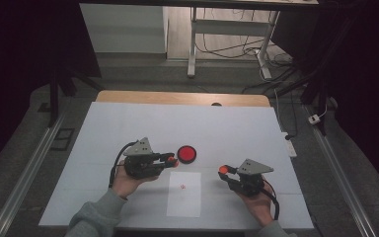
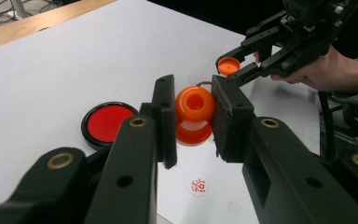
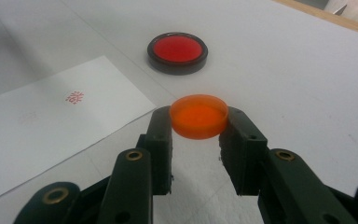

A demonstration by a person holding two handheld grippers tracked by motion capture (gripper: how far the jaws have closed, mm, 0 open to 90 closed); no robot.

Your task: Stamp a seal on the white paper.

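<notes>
The high view looks down from far above the red ink pad; both gripper views face it closely from opposite sides.

The orange stamp clamped in the left gripper looks like smooth, glossy plastic, and the orange cap pinched by the right gripper is a translucent, satiny plastic. Both grippers have matt black plastic jaws with brass-coloured metal pins. At the cap's 11 o'clock, the ink pad shows a matt red face in a glossy black rim, beside matt white paper on a smooth white table cover edged in pale wood.
</notes>
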